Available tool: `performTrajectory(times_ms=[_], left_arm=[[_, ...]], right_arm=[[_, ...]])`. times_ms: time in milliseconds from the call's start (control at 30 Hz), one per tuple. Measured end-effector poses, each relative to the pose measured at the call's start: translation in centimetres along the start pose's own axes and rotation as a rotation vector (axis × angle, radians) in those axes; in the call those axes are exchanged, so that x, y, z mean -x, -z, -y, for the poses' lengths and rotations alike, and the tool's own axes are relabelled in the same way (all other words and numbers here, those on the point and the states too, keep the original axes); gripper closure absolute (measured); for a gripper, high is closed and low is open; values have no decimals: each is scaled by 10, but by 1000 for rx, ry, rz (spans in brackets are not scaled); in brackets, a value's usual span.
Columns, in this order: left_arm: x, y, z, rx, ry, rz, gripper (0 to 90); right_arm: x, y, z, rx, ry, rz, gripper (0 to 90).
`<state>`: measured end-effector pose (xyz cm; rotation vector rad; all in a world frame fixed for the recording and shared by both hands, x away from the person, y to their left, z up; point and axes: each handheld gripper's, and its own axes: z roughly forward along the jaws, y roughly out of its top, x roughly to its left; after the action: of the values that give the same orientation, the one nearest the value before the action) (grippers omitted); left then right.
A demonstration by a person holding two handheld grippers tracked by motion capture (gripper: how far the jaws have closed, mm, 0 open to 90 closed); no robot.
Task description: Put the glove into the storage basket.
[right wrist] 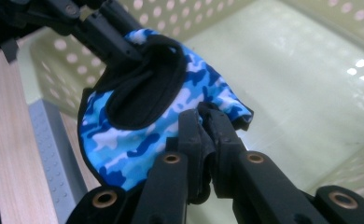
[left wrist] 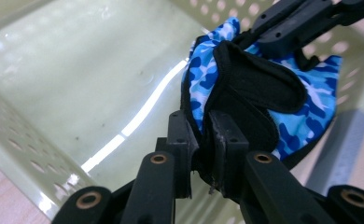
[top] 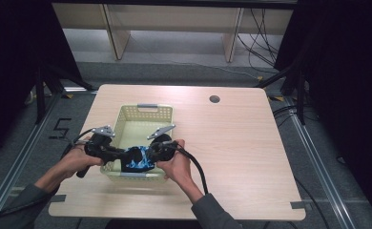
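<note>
high view: both hands meet over the near end of the pale green basket [top: 127, 125] on the table [top: 232, 152]. the left gripper [top: 118, 153] and the right gripper [top: 150, 153] face each other with a blue camouflage cloth [top: 139, 163] stretched between them, just above the basket's near wall. this looks like the step of lowering the cloth into the basket.

left gripper view: the jaws are clenched on a black-edged fold of the cloth [left wrist: 264, 112], which hangs over the basket floor [left wrist: 77, 84]. the other gripper grips its far corner.

right gripper view: these jaws pinch the cloth's [right wrist: 138, 140] blue edge tight. whether the cloth already touches the floor is hard to tell, probably not yet.

next, judging from this, both hands should sink together past the rim, then let go once the cloth rests inside.
</note>
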<state>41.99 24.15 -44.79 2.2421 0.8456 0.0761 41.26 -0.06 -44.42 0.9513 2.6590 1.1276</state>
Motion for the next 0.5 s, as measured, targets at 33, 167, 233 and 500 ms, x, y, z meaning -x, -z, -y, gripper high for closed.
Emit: performTrajectory(times_ms=[33,167,233,500], left_arm=[[-1,-2,1,0,3,-9,778],[-1,-4,3,-44,-24,-18,742],[-3,-3,3,-79,-58,-34,707],[-1,11,-7,-48,-54,-83,560]], right_arm=[[-1,-2,0,-10,2,6,857],[-4,-8,1,-56,19,9,857],[-5,-10,0,-70,37,9,857],[-7,-12,1,-104,27,20,857]])
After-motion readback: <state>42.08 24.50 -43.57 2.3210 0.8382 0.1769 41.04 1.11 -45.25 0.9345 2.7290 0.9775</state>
